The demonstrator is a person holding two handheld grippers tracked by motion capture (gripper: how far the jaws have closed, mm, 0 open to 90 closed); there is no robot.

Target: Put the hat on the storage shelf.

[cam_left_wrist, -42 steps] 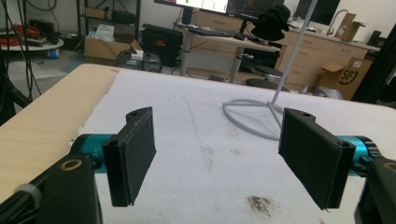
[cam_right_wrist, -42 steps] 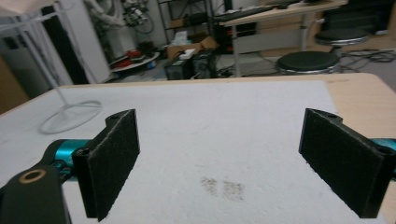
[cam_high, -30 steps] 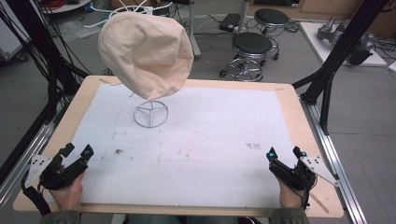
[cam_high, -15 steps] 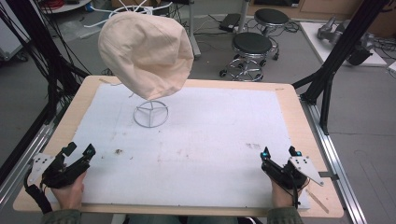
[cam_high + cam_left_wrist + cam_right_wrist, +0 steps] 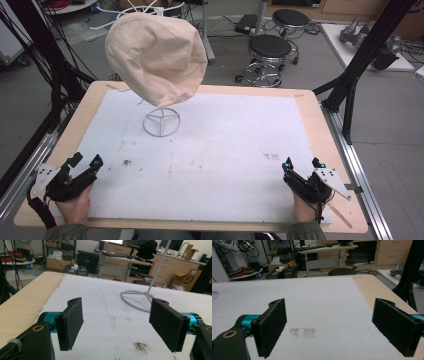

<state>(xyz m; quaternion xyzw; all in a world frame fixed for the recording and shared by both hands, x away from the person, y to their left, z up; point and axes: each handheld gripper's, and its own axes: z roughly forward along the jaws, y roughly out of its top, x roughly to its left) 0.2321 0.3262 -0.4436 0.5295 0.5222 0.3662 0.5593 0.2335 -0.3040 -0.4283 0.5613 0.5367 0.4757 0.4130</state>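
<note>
hat (image 5: 156, 57) sits on its stand (image 5: 161, 121) (far side); left gripper (image 5: 84, 164) and right gripper (image 5: 302, 164) rest spread wide, empty; next, reach for it

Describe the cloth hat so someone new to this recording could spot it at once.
Start at the wooden table with its white mat. Near the mat's far left corner stands a white wire stand with a ring-shaped base. The cream cloth hat sits on top of it, the one soft, bulky thing raised above the mat.

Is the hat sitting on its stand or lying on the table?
On its stand. The cream hat hangs over the top of the white wire stand, raised above the white mat.
</note>
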